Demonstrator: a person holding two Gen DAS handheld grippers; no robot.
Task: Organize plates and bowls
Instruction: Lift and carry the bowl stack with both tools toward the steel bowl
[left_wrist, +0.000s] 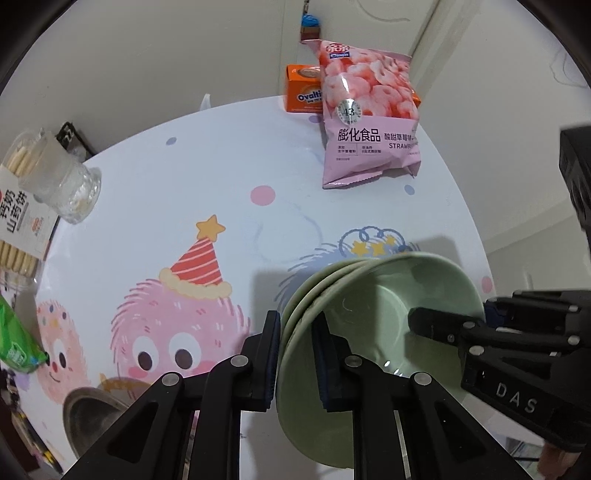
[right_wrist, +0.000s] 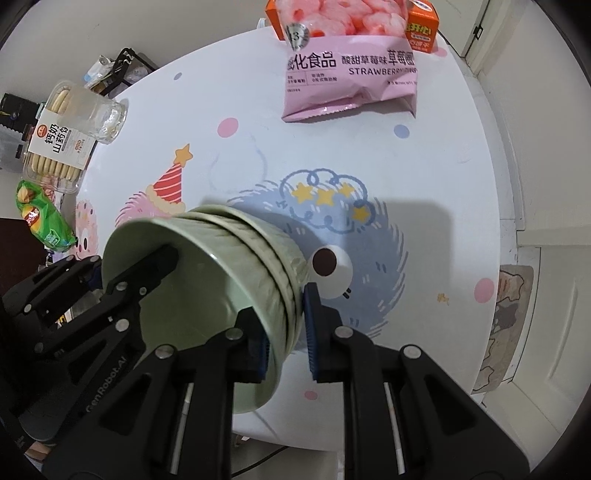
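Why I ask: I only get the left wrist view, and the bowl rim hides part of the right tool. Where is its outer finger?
Observer: The right tool straddles the wall of the green bowl stack, and its blue pad sits against the outside.
Operator: What's beyond the table on that side?
Observer: A patterned floor mat lies beside the table.
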